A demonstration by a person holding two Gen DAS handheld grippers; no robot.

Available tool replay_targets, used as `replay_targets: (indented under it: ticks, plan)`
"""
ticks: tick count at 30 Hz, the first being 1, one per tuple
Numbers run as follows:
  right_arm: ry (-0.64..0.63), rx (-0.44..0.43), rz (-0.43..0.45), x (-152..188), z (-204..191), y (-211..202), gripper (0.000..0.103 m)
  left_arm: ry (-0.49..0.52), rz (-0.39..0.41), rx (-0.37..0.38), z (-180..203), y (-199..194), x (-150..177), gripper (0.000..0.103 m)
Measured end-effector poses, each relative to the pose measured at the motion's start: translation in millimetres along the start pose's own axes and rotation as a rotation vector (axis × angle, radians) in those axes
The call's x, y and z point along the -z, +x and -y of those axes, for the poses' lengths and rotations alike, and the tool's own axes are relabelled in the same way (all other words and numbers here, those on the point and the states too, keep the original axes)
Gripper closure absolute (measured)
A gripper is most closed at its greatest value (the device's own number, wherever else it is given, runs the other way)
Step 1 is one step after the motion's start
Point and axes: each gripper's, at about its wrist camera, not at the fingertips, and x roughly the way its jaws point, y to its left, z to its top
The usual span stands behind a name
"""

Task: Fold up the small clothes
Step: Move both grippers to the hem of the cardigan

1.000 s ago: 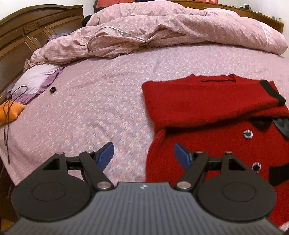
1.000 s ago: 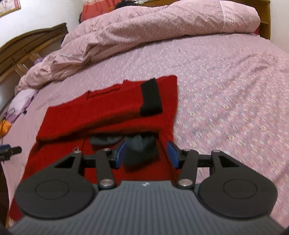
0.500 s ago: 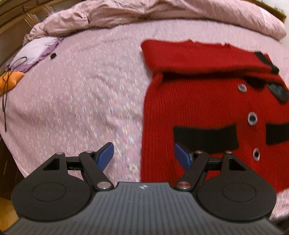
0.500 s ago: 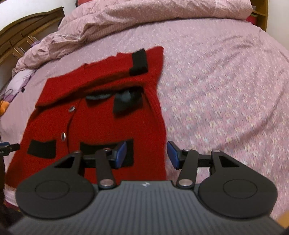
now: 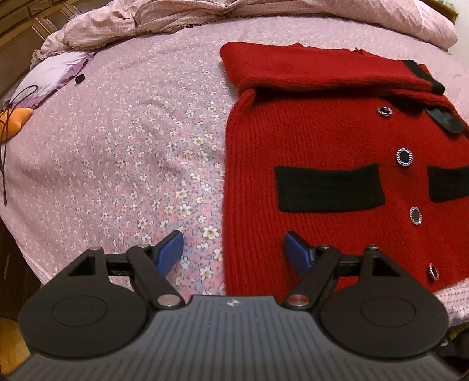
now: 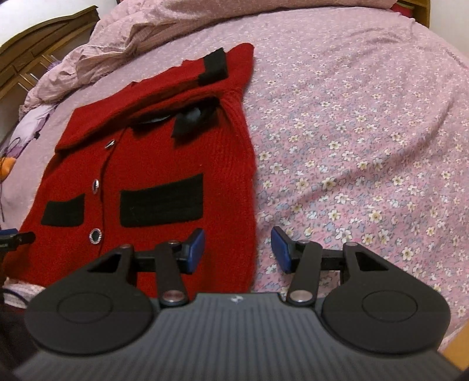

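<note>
Bedsheet (image 5: pixel 123 164) wrinkles risk being pinched with the cardigan (image 5: pixel 322 140) hem, which is being straddled by both spread grippers: left (image 5: pixel 233 249), right (image 6: pixel 237 246)

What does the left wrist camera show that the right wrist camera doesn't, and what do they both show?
Only the left wrist view shows the left gripper, open over the cardigan's left edge, plus a small black object and a dark cord on the bedsheet. Only the right wrist view shows the right gripper, open over the cardigan's right edge. Both share the red cardigan with sleeves folded across, the floral bedsheet and the rumpled duvet.
</note>
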Motion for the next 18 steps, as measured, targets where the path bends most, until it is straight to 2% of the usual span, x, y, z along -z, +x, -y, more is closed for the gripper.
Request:
replay_targets:
  ticks: [11, 18]
  plan:
    - [-0.044, -0.099, -0.072, 11, -9, 7, 0.051, 0.037, -0.002, 0.061, 1, -17, 18, 0.026]
    - [-0.059, -0.109, -0.08, 13, -11, 9, 0.051, 0.091, 0.005, 0.102, 14, -22, 22, 0.026]
